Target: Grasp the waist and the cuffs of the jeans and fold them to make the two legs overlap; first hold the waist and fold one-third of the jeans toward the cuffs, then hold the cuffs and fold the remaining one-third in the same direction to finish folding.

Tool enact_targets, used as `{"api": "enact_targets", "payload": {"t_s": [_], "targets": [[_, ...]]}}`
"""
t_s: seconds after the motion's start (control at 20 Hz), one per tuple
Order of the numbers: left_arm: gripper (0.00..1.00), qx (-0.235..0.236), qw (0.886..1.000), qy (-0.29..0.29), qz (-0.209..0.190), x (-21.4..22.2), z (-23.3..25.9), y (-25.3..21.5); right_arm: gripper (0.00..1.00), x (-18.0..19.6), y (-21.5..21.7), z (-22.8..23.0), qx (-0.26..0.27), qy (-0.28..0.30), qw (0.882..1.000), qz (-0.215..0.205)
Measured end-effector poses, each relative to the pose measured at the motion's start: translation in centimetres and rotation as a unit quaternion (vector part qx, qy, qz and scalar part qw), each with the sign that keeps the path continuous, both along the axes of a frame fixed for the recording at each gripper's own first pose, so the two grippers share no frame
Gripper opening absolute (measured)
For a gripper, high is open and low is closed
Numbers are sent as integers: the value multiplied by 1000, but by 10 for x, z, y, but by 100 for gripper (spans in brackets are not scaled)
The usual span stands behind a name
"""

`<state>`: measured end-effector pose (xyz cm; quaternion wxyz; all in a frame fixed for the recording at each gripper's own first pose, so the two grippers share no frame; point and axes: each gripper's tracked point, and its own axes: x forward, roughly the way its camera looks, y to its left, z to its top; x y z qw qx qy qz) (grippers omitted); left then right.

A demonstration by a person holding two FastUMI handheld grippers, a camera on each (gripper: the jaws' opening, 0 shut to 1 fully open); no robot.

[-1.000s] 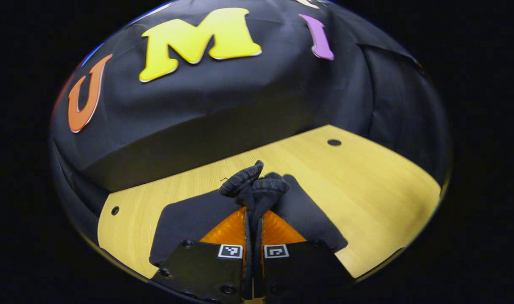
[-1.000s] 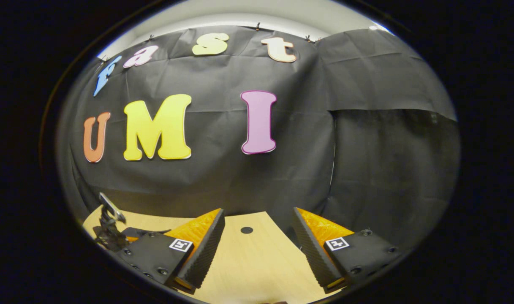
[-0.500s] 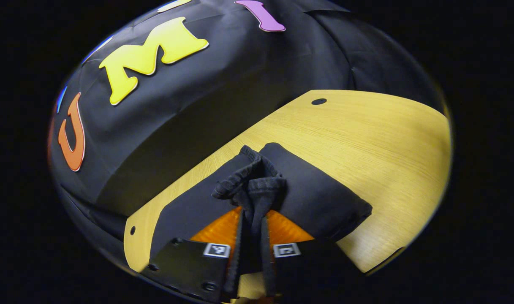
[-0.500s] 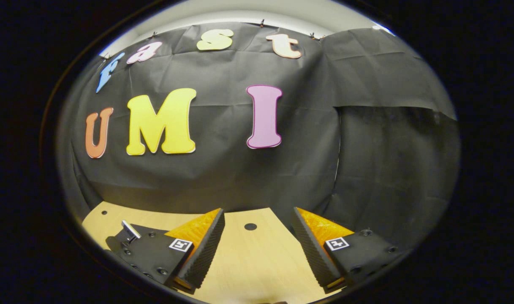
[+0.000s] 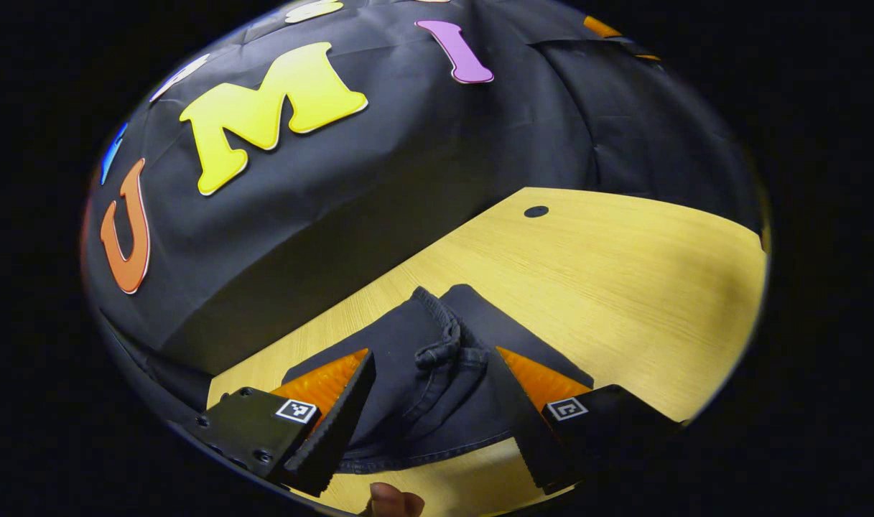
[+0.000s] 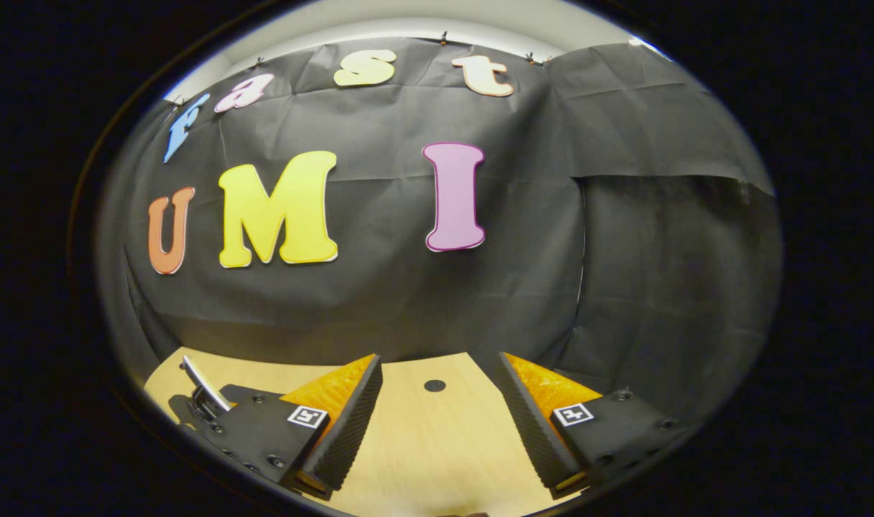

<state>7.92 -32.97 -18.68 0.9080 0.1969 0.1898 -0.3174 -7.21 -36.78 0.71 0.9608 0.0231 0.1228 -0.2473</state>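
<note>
Jeans (image 5: pixel 437 373): dark, folded into a bundle on the table (image 5: pixel 623 287), a bunched hem on top, lying between the left fingers.
Left gripper (image 5: pixel 431 368): jaws spread wide, straddling the bundle, not pinching it.
Fingertip (image 5: pixel 393 500): at the bottom edge, left gripper view.
Right gripper (image 6: pixel 440 373): jaws apart, holding nothing, above bare table (image 6: pixel 437 438).

Your left tongs (image 5: pixel 431 402) are spread wide, tilted down, with nothing pinched between the fingers. Your fingertip (image 5: pixel 396 500) peeks in just below them. Your right tongs (image 6: pixel 440 424) are also spread wide, held level and gripping nothing.
</note>
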Motion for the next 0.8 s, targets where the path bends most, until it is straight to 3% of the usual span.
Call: {"api": "enact_targets", "payload": {"t_s": [0.25, 0.4, 0.5, 0.75, 0.8], "targets": [[100, -22, 1000, -2, 19, 7, 20, 8, 98, 4, 6, 1, 1, 0, 1000, 7], [100, -62, 997, -3, 45, 14, 52, 25, 98, 13, 16, 0, 8, -5, 1000, 16], [100, -96, 993, -9, 68, 21, 79, 40, 94, 24, 29, -2, 16, -9, 999, 27], [100, -149, 982, -30, 117, 37, 131, 91, 98, 52, 73, -5, 27, -17, 997, 63], [100, -158, 979, -32, 127, 38, 140, 103, 94, 57, 82, -5, 27, -17, 997, 70]]}}
